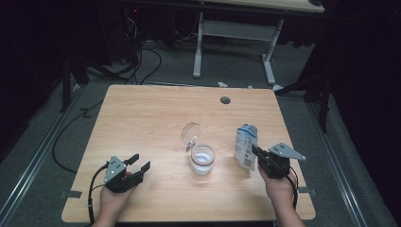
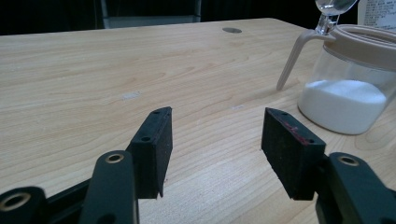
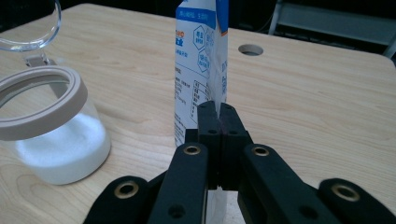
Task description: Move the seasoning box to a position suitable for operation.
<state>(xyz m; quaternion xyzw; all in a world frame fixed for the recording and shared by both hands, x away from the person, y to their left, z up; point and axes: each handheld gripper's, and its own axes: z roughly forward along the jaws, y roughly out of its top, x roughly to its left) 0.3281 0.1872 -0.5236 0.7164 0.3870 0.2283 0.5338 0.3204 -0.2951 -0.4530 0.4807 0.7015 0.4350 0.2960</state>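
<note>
**Pinching a white-and-blue carton beside an open jar**

Gripping from the near edge of the wooden table (image 1: 142, 109), two hands come in from the bottom of the high view. The left hand (image 1: 112, 201) holds the left gripper (image 1: 140, 164) low over bare wood, its jaws spread wide with nothing between them; in the left gripper view the two black pads (image 2: 152, 149) stand well apart above the tabletop.

The right hand (image 1: 280, 188) holds the right gripper (image 1: 255, 151), whose jaws are pressed together on the thin edge of the carton (image 1: 246, 145), a white-and-blue printed pack standing upright at the table's right side. The right gripper view shows the pads closed on that edge partway up the pack.

Just left of the carton, near the table's middle, stands a clear jar (image 1: 203, 161) holding white powder, with a beige rim. Its clear lid (image 1: 190, 133) is flipped up on a hinge at the far side.

Farther back, a round hole (image 1: 225, 100) sits near the table's far edge.
</note>
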